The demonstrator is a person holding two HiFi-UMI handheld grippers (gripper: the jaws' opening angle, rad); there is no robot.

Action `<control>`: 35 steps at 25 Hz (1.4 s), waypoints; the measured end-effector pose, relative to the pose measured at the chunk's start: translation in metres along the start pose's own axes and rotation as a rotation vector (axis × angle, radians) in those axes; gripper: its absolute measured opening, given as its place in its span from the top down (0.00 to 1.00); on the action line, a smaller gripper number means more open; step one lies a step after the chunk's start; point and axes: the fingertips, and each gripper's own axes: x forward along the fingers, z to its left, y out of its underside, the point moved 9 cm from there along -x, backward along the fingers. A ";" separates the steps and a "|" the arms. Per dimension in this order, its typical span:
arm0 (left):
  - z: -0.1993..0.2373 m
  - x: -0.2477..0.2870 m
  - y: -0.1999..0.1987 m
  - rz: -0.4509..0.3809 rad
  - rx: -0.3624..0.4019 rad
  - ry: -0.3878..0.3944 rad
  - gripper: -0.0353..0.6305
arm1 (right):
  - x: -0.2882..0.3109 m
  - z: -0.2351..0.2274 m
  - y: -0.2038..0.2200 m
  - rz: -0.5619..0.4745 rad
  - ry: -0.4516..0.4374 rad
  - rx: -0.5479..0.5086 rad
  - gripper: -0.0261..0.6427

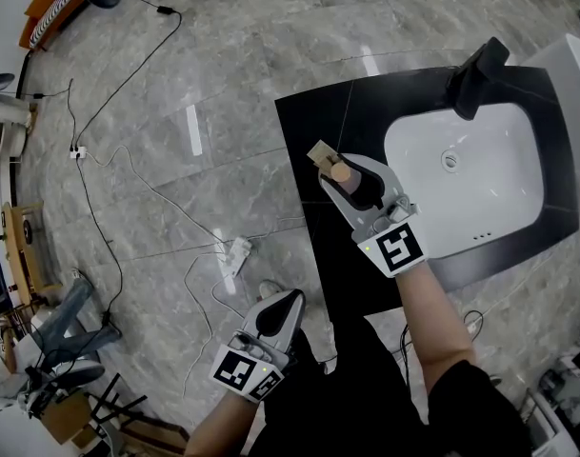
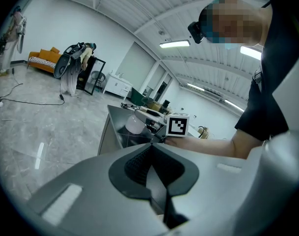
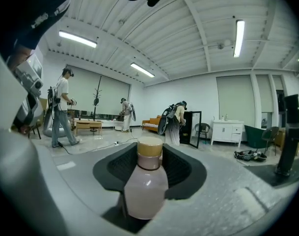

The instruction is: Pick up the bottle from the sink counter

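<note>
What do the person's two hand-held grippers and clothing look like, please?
The left hand-held gripper and right hand-held gripper are both light grey, with black ribbed pads inside the jaws. Each carries a white cube printed with black square markers. The person wears a dark short-sleeved top.

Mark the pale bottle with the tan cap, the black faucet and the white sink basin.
Pale bottle with tan cap (image 3: 146,186): right gripper view, on its body.
Black faucet (image 1: 474,76): head view, on its body.
White sink basin (image 1: 499,193): head view, on the bare bowl floor.
</note>
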 end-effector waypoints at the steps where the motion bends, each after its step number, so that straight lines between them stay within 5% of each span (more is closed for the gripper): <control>1: 0.000 0.000 0.001 0.002 -0.001 0.000 0.94 | 0.001 0.000 0.000 -0.007 -0.006 0.019 0.74; 19: 0.001 0.001 0.000 -0.011 -0.014 0.007 0.94 | 0.002 -0.002 0.002 -0.026 -0.009 0.049 0.76; 35: 0.013 -0.014 -0.014 -0.021 0.027 0.051 0.94 | -0.010 -0.002 0.002 0.021 0.135 0.141 0.76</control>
